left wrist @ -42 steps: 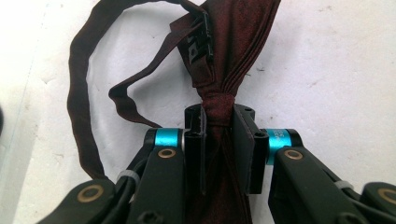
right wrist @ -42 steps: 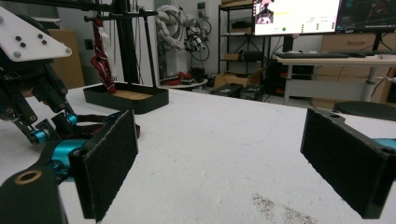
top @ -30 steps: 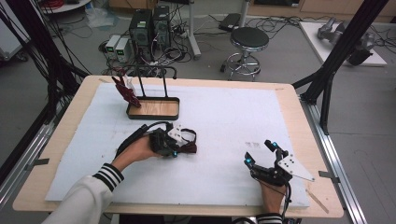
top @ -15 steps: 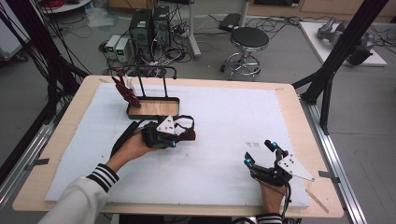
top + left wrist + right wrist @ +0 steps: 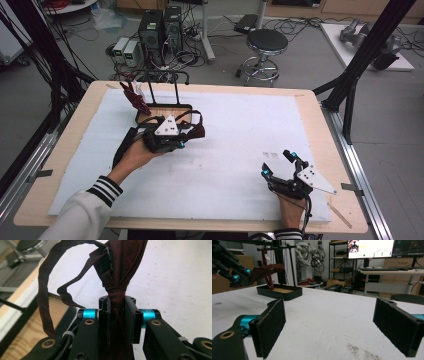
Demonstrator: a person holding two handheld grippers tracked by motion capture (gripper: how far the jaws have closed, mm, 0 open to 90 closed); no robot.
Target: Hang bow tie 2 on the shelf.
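High view – left gripper: I see my left gripper raised over the white foam-covered table, near the stand, jaws clamped on a dark red pre-tied bow tie with a thin neck strap
High view – stand: the black wire hanging rack on a wood-lined black tray sits just beyond my left gripper; a second dark red bow tie hangs from its left end
High view – right gripper: my right gripper rests low on the table near the front right edge, well apart from the rack, jaws spread wide with nothing between them
Left gripper view – grip: the two black pads pinch the bow tie right at its centre knot; the pleated wing rises above the jaws and the strap loop arcs out to the left, above the tray
Left gripper view – advice to myself: I judge the step to be hanging this tie on the rack; I should keep the pinch on the knot, lift the open strap loop above the rail and let it settle over the bar before I release
Right gripper view – scene: between my open pads I look across the table to the rack tray and the left gripper holding the tie level beside it
Right gripper view – risk: I reckon the slack strap may snag an upright; the free gripper could spread the loop if it does
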